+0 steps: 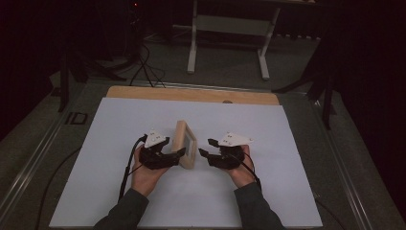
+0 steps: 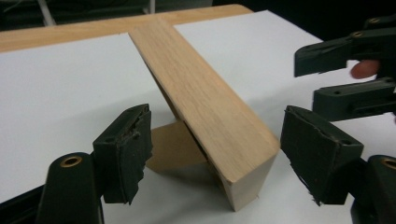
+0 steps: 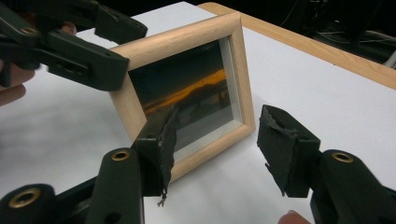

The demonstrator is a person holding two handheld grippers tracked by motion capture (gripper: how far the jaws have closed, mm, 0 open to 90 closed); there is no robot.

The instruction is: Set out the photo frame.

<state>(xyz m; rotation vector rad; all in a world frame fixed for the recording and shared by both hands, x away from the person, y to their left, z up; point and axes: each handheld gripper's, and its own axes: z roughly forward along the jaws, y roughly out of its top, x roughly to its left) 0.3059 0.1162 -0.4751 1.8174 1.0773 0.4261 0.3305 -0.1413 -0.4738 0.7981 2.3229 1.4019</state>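
A small wooden picture frame [image 1: 185,143] stands upright on the white sheet [image 1: 134,120] in the middle, leaning on its back prop. Its glass [image 3: 196,102] shows a dark picture with an orange streak. My left gripper [image 1: 175,146] comes in from the left. Its open jaws straddle the frame's near top corner [image 2: 233,140], with a gap between the wood and each pad [image 2: 123,154]. My right gripper [image 1: 206,147] sits just right of the frame, open and holding nothing. In the right gripper view, one of its fingers [image 3: 161,140] stands in front of the frame's lower corner.
The sheet covers a wooden tabletop whose bare far edge [image 1: 191,94] shows behind it. A white-legged stand [image 1: 230,28] and cables [image 1: 143,62] are on the dark floor beyond. Both forearms come in from the bottom of the high view.
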